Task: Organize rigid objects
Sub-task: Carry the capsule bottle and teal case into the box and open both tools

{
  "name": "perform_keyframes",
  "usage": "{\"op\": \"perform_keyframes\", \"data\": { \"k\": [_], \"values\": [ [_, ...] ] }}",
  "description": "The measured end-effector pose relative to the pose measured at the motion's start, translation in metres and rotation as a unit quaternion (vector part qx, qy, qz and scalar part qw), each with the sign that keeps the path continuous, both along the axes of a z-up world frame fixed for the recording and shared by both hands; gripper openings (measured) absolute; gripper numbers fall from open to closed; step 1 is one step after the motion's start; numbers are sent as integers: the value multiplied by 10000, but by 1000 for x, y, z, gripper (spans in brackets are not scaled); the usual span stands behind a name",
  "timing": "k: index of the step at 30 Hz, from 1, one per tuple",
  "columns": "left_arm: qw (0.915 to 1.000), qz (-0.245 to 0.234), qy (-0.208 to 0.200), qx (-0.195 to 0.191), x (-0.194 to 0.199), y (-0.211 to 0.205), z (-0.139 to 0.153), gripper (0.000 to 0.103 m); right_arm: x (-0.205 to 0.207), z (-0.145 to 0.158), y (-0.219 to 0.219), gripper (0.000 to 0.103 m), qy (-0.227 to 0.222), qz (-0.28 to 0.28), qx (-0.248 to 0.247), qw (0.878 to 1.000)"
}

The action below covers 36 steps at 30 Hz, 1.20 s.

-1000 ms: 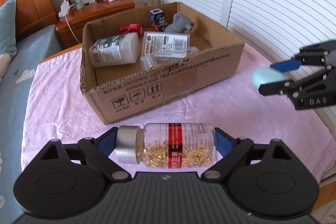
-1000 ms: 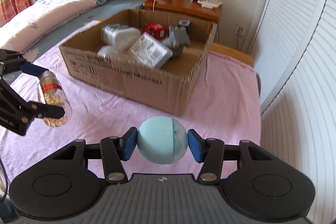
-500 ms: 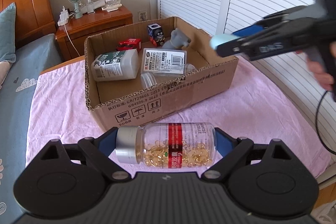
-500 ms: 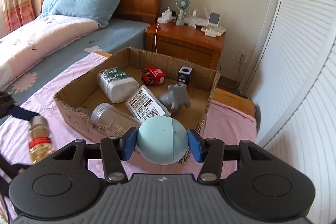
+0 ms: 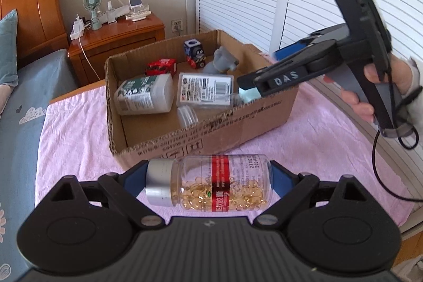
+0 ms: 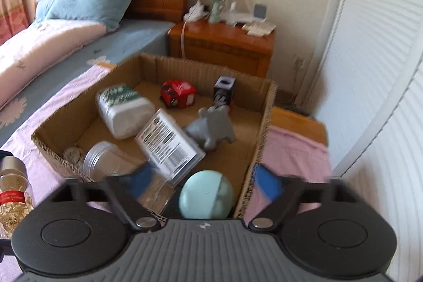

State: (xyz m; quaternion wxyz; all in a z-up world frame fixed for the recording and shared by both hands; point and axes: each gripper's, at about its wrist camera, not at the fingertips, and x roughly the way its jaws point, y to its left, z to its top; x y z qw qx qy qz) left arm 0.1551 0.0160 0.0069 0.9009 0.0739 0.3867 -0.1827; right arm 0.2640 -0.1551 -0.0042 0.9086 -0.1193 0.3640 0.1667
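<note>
My left gripper is shut on a clear capsule bottle with a silver cap and red label, held sideways in front of the cardboard box. The bottle also shows in the right wrist view. My right gripper is open over the box's near right corner. The pale blue egg-shaped ball sits loose between its spread fingers, inside the box. In the left wrist view the right gripper reaches over the box's right end with the ball just under its tip.
The box holds a white bottle, a flat labelled case, a clear jar, a red toy car, a grey figurine and a black toy engine. Pink cloth covers the table; a nightstand stands behind.
My right gripper moved forward over the box and opened, releasing the blue ball into the box's corner. My left gripper still holds the capsule bottle and has shifted little.
</note>
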Motion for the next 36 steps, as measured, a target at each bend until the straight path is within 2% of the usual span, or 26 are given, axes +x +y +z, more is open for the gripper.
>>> {"op": "perform_keyframes", "data": {
  "k": [2, 9, 18, 25, 30, 36],
  "values": [
    [10000, -18, -47, 5, 2, -2, 5, 93, -8, 7, -2, 103, -93, 21, 40, 9999],
    [9997, 12, -248, 8, 16, -7, 28, 93, -37, 18, -14, 103, 147, -260, 100, 9995],
    [9996, 191, -211, 79, 71, -18, 42, 93, -82, 21, -13, 103, 231, -591, -7, 9980],
    [9988, 416, -30, 265, 135, -31, 31, 93, -100, 19, -13, 103, 325, -698, 292, 9966],
    [9978, 525, 74, 406, 170, -38, 17, 93, -100, 18, -17, 103, 365, -863, 273, 9952],
    [9975, 652, 22, 257, 191, -38, 10, 96, -97, 17, -22, 103, 405, -1009, 327, 9935]
  ]
}}
